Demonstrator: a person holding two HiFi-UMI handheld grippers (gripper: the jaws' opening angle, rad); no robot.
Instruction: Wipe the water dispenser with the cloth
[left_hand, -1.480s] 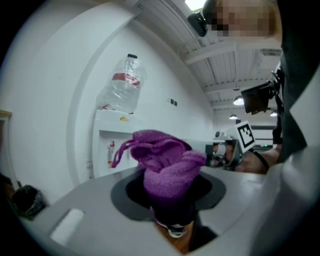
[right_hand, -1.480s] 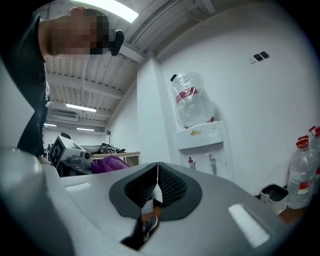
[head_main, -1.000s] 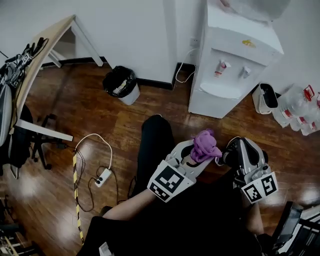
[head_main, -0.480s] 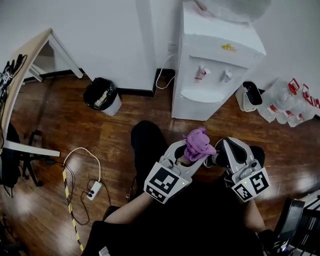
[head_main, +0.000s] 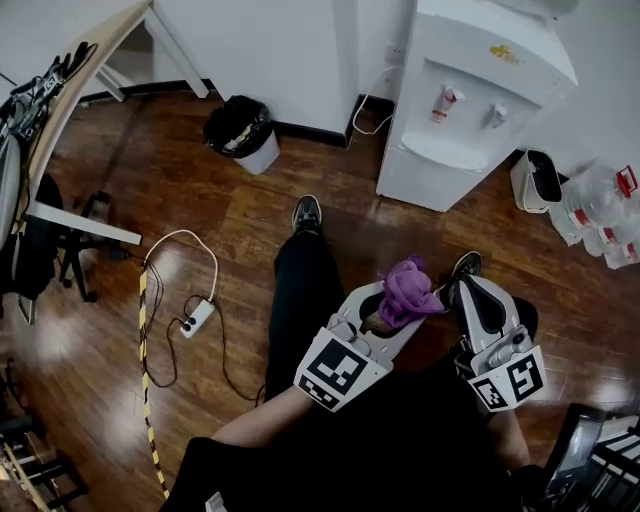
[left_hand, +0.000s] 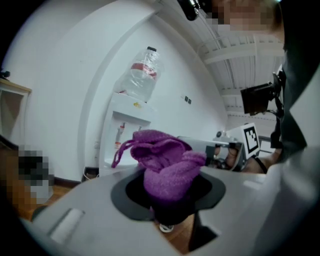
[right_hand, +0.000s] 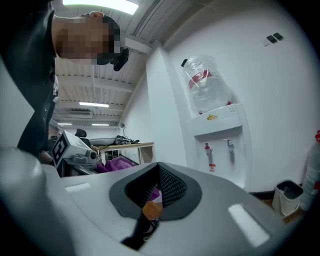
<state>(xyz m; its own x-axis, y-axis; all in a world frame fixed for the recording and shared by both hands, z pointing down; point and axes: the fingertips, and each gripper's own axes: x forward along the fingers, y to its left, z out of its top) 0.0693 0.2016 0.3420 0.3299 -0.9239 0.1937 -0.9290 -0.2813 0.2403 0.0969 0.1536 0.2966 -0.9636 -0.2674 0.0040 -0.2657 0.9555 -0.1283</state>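
1. My left gripper (head_main: 392, 312) pinches a bunched purple terry cloth (head_main: 408, 292). In the left gripper view its jaws stand partly apart, with the cloth (left_hand: 165, 162) wedged between them and bulging up over their tips.
2. My right gripper (head_main: 462, 292) has its jaws pressed together. The right gripper view shows the ribbed pads (right_hand: 172, 187) meeting, and they clamp no object.
3. Both grippers sit low in the head view, the left just beside the right, above the person's black-trousered leg (head_main: 305, 290).
4. From the right gripper view I see the cloth (right_hand: 117, 164) off to the left, held in the other tool.
5. The white floor-standing water dispenser (head_main: 470, 110) stands against the white wall. It is well apart from both grippers, with brown wooden floor (head_main: 220, 230) between.
6. The dispenser's recessed front carries a red tap (head_main: 445, 100) and a grey tap (head_main: 493, 115) side by side.
7. A clear plastic water bottle (left_hand: 142, 75) sits neck down on top of the dispenser.
8. Neither the cloth nor either gripper touches the dispenser.
9. A black lined waste bin (head_main: 242, 138) stands by the wall to the dispenser's left.
10. A small white bin with a dark opening (head_main: 538, 182) stands just beside the dispenser on its right.
11. A white power strip (head_main: 196, 320) lies on the floor at the left, with a looping white cable (head_main: 190, 265) running from it.
12. A yellow-and-black striped strip (head_main: 150, 380) runs along the floor near the power strip.
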